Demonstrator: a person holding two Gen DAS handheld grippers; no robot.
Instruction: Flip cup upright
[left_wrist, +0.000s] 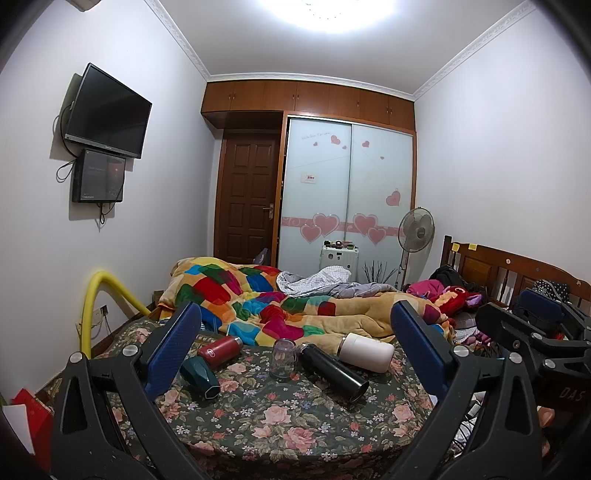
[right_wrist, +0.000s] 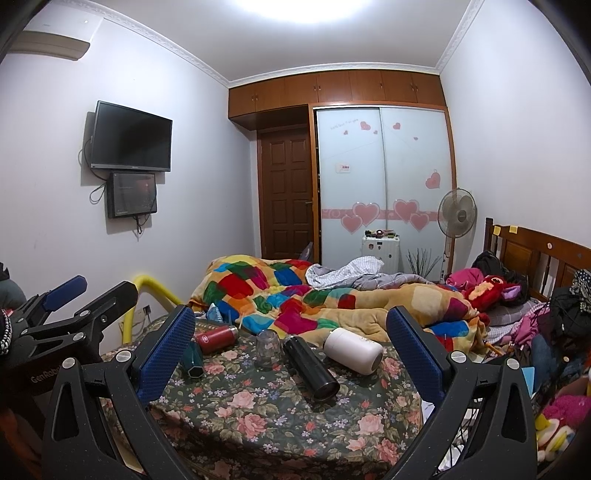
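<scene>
Bedroom clutter fills both views, and a dark floral bedspread (left_wrist: 280, 417) covers the lower middle of each frame. On the left wrist camera the left gripper (left_wrist: 295, 343) stands spread wide with nothing between its blue pads (left_wrist: 173, 347); its arms run off the bottom edge. The right gripper (right_wrist: 291, 339) is likewise parted and empty in its own view, and only part of it shows at the right edge of the left view.

Centred between the pads in both frames, beyond the fingertips and apart from them, sits the clear cup (left_wrist: 283, 359), mouth down on the bedspread; its glass is hard to read against the pattern. Just right of it lies a black flask (left_wrist: 332, 371), then a white bottle (left_wrist: 365, 350). Left of the cup lie a red bottle (left_wrist: 219, 349) and a dark green cup (left_wrist: 201, 376), partly hidden by the left pad. Behind them heaps a patchwork quilt (left_wrist: 258, 295).
</scene>
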